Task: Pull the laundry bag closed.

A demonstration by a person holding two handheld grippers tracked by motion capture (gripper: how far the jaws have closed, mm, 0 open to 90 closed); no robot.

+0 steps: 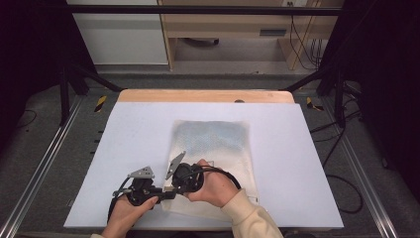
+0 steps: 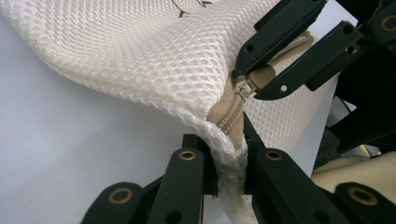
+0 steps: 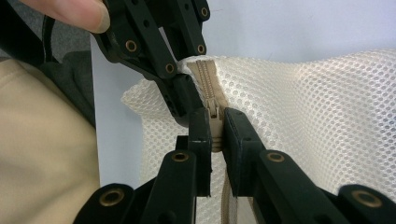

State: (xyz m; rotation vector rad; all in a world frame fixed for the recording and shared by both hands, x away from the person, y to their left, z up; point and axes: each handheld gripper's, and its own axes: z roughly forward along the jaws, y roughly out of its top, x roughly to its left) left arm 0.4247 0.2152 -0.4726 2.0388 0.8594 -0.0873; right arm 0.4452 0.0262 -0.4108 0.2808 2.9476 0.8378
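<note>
Left jaws pinching honeycomb mesh bag (image 2: 140,56) corner, right jaws clamping tan zipper pull (image 3: 215,126)

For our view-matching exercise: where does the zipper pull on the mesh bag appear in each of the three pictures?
High view: too small to make out, where the two grippers meet at the mesh bag's near corner.
Left gripper view: zipper pull upper right, pinched by the right gripper.
Right gripper view: centre, between that gripper's own jaws.
Shared landmark: the tan zipper tape.
</note>
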